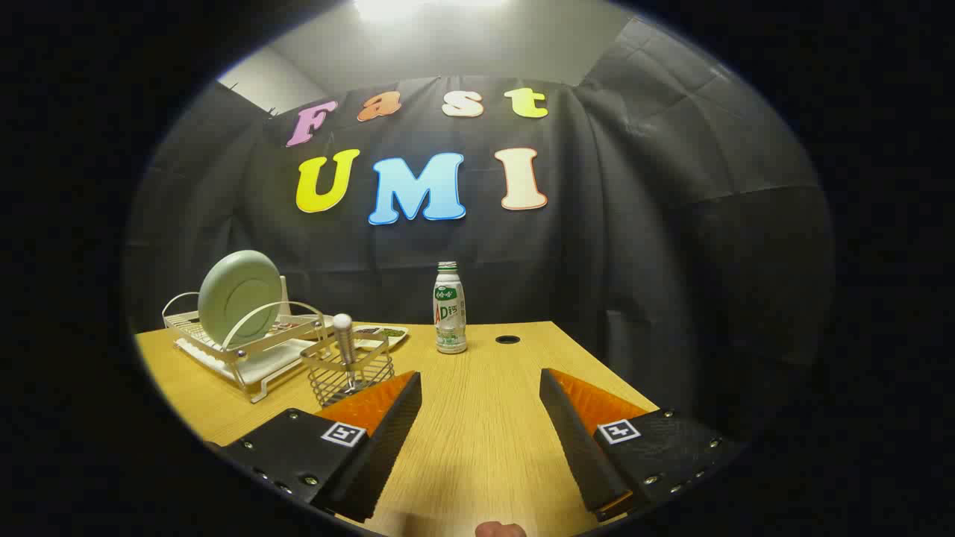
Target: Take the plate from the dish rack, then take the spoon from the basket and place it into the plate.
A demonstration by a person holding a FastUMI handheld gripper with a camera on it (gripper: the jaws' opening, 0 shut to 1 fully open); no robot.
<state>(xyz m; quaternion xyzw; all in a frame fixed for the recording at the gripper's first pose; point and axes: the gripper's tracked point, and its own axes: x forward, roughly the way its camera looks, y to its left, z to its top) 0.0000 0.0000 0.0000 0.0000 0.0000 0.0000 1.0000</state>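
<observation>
Gripper view: the gripper (481, 384) is held over the wooden table (477, 432) with its two fingers spread wide apart and nothing between them but bare tabletop. Just beyond the left finger stands the wire basket (349, 377), and the spoon (345, 339) sits upright in it with its pale rounded end poking above the rim. Beyond the basket, further left, the dish rack (242, 350) holds the plate (239, 298), a pale green disc standing on edge and leaning against a wire hoop. A small tray (384, 335) lies behind the basket, a bottle (450, 307) stands near the middle of the table's far side, and a dark round hole (507, 339) in the tabletop lies to its right.

Neither task item has been lifted, so the plate comes first. The likely trouble is the approach: the basket lies between the fingers and the rack, and a straight sweep left could knock it or tip the spoon out. The plate's thin, smooth edge may also slip from a shallow pinch, or catch on the hoop if pulled sideways rather than up.
</observation>
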